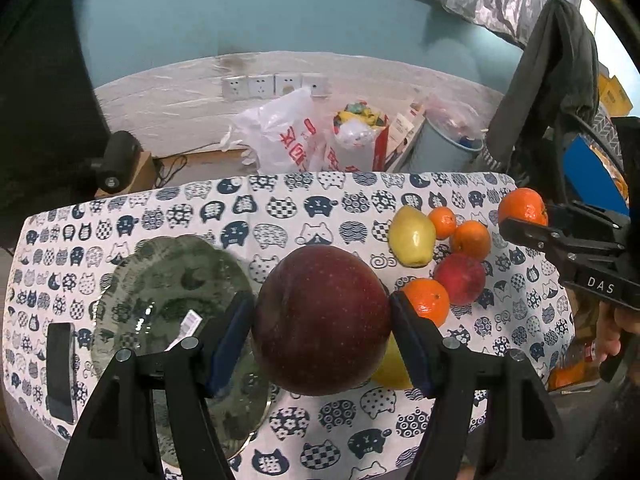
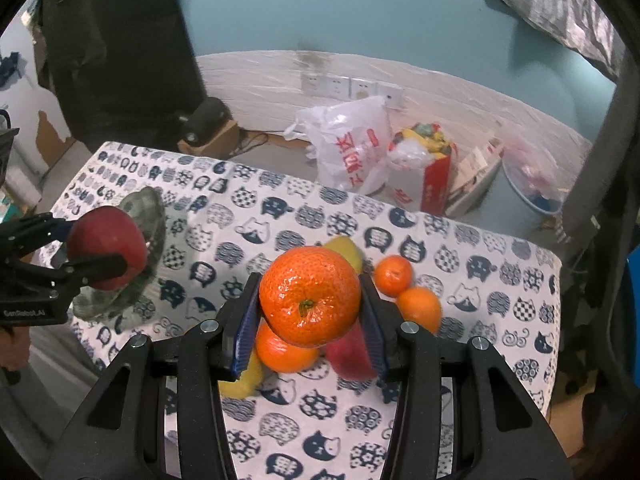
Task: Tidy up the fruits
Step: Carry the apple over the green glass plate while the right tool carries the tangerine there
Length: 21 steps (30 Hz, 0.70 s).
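- Left wrist view: we see the left gripper (image 1: 322, 320) clamped on a large dark red apple (image 1: 322, 320), both pads pressed against its sides, the fruit lifted clear of the cat-print tablecloth (image 1: 280, 208).
- To the left of the apple lies the glass plate (image 1: 160, 280); it shows only a paper label, no fruit, so by our reckoning nothing has been sorted onto it yet.
- Far right on the cloth the loose pile waits: a yellow pear (image 1: 412, 236), two small oranges (image 1: 472, 240), a smaller red apple (image 1: 460, 278) and one more orange (image 1: 426, 300) just beside the right pad. A yellow fruit peeps out under the held apple.
- A dark phone (image 1: 60, 372) lies at the near left edge.
- Right wrist view: the right gripper (image 2: 310, 296) has its jaws closed on a big orange (image 2: 310, 296), held above the pile.
- Below it we make out another orange, a red apple, yellow fruit and two small oranges (image 2: 404, 288) to the right.
- We judge the task barely begun: two fruits in the air, the rest left.
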Tool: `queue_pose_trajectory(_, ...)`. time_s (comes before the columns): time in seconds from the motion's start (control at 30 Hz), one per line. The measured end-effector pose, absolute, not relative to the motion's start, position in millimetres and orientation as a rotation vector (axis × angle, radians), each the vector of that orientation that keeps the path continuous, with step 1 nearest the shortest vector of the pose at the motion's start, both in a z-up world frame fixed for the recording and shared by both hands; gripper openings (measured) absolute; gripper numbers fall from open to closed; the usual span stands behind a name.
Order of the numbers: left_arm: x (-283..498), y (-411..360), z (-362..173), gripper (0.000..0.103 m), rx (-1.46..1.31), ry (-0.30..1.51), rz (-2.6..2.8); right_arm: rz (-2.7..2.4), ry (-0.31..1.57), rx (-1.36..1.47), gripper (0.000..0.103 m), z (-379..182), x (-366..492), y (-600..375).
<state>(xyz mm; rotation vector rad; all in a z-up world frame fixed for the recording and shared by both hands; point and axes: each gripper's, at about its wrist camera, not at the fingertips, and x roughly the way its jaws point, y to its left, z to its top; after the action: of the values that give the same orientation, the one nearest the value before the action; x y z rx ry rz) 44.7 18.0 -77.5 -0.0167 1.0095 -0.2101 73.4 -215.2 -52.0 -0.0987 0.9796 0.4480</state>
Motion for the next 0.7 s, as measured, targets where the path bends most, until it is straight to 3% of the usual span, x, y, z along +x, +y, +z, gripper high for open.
queue_pose_trajectory(0.7, 23.4, 85.2, -77.4, 0.071, -0.086, 0.999, -0.113, 0.589, 0.955, -0.148, 0.045, -36.3, 75.2, -129.7)
